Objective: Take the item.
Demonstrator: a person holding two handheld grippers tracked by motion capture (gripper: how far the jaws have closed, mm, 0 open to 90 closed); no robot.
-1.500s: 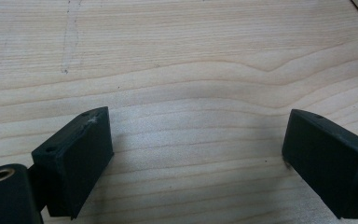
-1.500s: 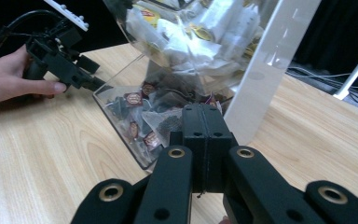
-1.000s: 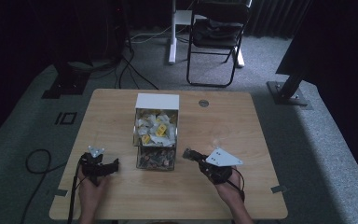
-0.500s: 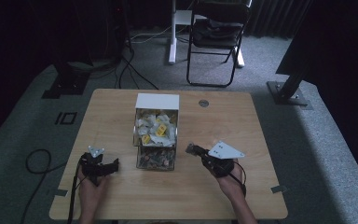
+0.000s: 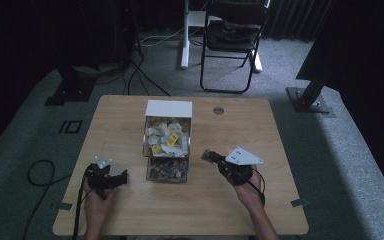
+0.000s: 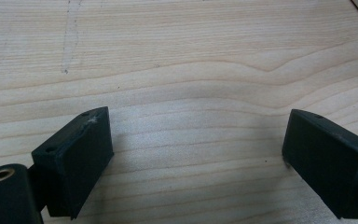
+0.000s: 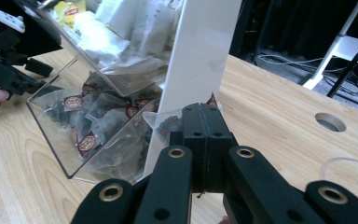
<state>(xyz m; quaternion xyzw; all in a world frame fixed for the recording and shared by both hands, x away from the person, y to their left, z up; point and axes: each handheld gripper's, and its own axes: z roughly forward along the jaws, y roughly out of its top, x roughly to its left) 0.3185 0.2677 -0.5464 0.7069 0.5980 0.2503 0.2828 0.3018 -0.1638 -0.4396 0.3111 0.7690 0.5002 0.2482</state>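
Jaws of the right gripper (image 7: 204, 122) are pressed together w/ a clear tea sachet (image 7: 168, 125) pinched between them; a bit of its red tag pokes up past the tips. Seen in the right gripper view, that sachet sits just in front of the white side panel (image 7: 200, 51) of the dispenser (image 5: 167, 137), close to the lower clear bin (image 7: 70, 140), which is packed w/ more dark sachets bearing red tags. Above it the tilted upper bin (image 7: 107, 42) holds pale sachets and a yellow-tagged one. From the high view the right gripper (image 5: 211, 157) is near the dispenser's right side at the lower bin's level, grey plate on top, cable trailing back along the person's wrist; whether it touches the box I can't tell. Left gripper (image 6: 196, 144) has its jaws spread wide w/ nothing between, just bare wood grain of the table (image 6: 182, 60) under them. In the high view the left gripper (image 5: 121, 176) rests on the table left of the dispenser, near but apart from it, so the dispenser stands between the two grippers. Farther out: a round cable hole (image 5: 218, 110) in the tabletop behind and right of the box, a folding chair (image 5: 232, 45) on the carpet beyond the table, a white stand leg (image 5: 185, 35) beside it, and black cables on the floor at left.
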